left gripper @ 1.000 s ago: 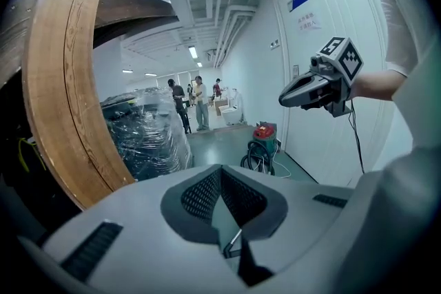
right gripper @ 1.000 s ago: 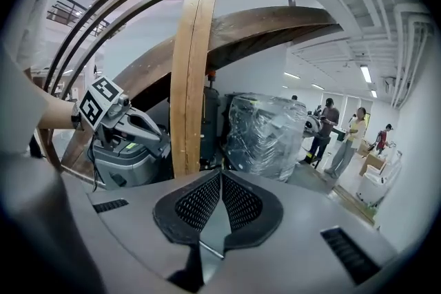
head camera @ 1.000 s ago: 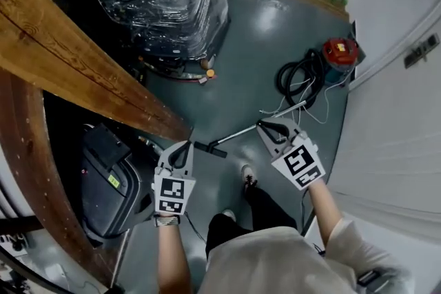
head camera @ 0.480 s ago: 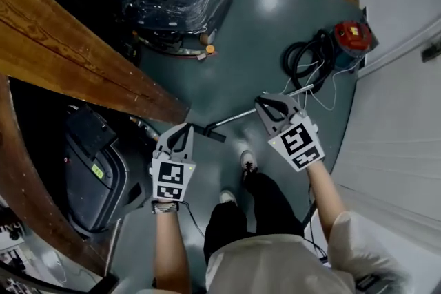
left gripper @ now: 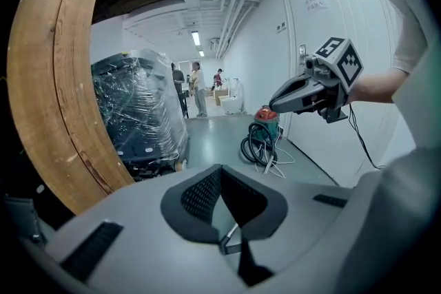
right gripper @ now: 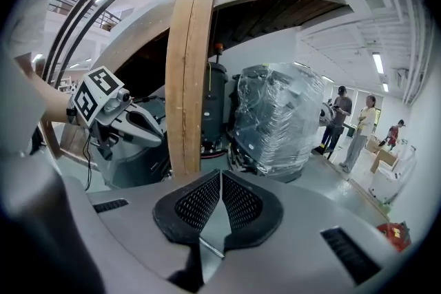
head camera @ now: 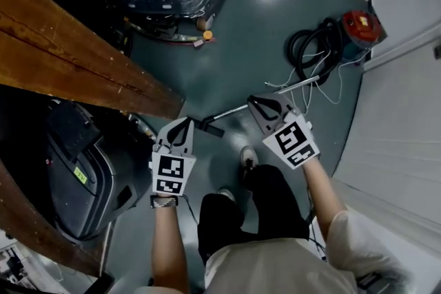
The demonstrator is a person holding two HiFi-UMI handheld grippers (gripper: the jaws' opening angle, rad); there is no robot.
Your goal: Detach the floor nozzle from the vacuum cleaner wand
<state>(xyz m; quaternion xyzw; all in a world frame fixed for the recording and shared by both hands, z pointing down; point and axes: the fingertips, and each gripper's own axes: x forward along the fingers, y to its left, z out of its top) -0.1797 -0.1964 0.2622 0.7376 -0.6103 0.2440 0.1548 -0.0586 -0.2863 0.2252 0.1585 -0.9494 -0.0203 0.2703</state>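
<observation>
Two grippers in the head view: left gripper above the nozzle, right gripper above the wand, both lying on the floor. Left gripper view: jaws together, empty. Right gripper view: same. Arriving closed, they could shove the wand away.

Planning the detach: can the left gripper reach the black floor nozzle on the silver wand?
Probably yes: nothing stands between the left gripper and the black floor nozzle, but its jaws are shut.

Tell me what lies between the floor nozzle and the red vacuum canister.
Head view: the metal wand, then the coiled black hose; the right gripper overlaps part of the wand.
</observation>
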